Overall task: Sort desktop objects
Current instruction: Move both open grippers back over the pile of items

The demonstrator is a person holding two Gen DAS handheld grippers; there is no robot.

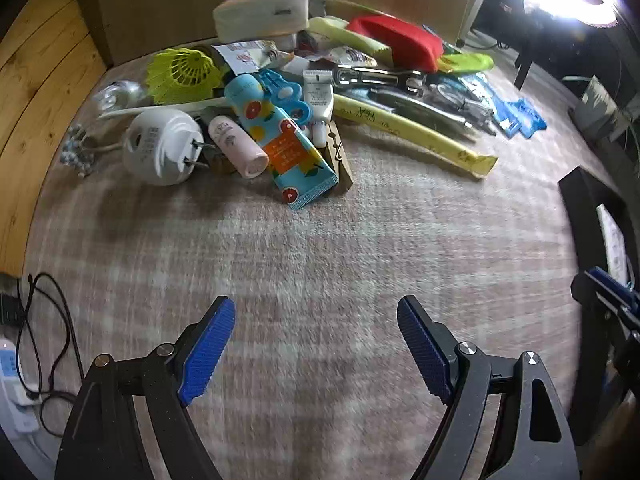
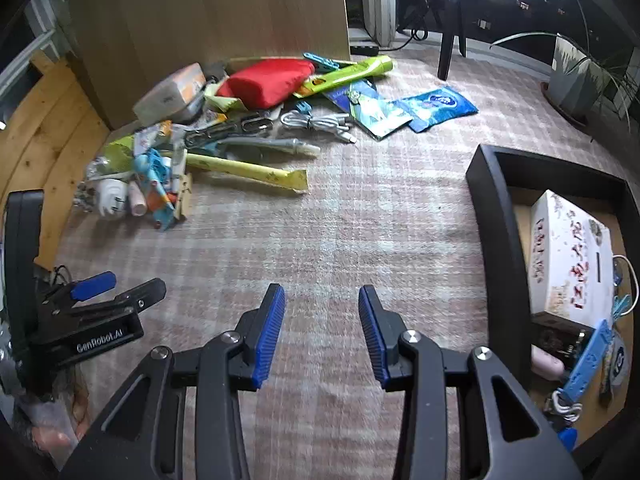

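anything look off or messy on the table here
Yes: the unsorted objects lie jumbled in a heap at the far edge of the table, overlapping, with the printed tube across other items. The black tray holds only a few things.

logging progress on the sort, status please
Left tongs open, empty. Right tongs open, empty. Cluttered pile led by blue fruit-print tube untouched. Plaid cloth between clear.

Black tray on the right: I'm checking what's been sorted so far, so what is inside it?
The black tray holds a white box with red writing, a blue strip, a pink item and a white cable. Anything under them is hidden.
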